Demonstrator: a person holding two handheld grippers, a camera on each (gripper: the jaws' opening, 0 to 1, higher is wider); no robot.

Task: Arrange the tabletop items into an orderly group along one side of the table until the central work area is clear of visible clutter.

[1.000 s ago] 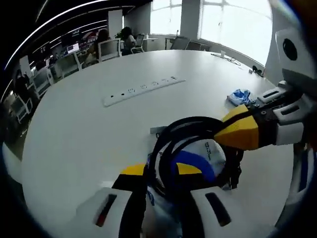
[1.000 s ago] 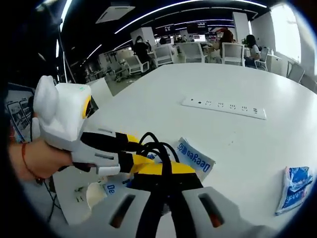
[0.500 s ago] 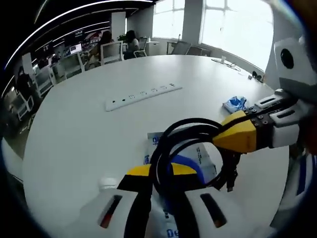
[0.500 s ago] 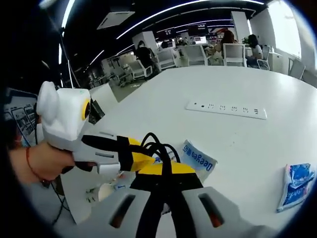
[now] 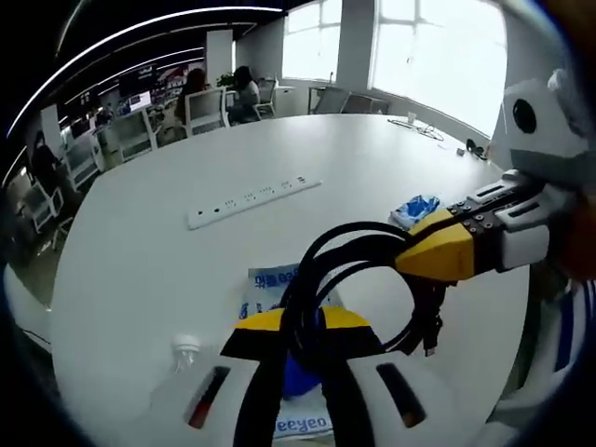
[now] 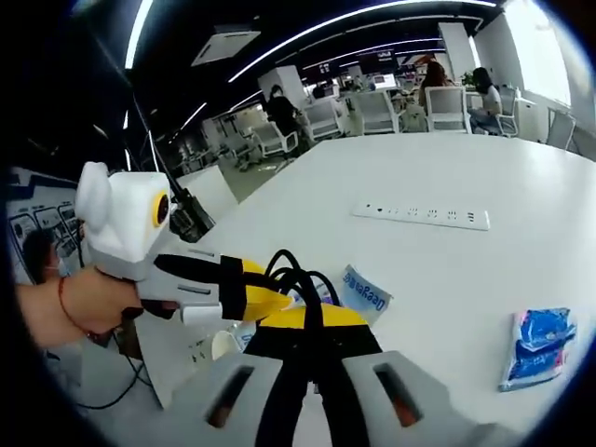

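Both grippers, left and right, clamp the cable; pouch, blue packet, seemingly unsorted.

Table: smooth matt white. Cable: black rubbery, slight sheen. Wipes pack: glossy crinkled blue plastic film. Power strip: white hard plastic.

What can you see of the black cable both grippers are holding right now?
The black cable is a thin, glossy cord wound into a loose coil of several loops. It hangs in the air above the white table, clamped by the left gripper on one side and the right gripper on the other. A short end with a dark plug dangles below the right gripper's yellow jaws.
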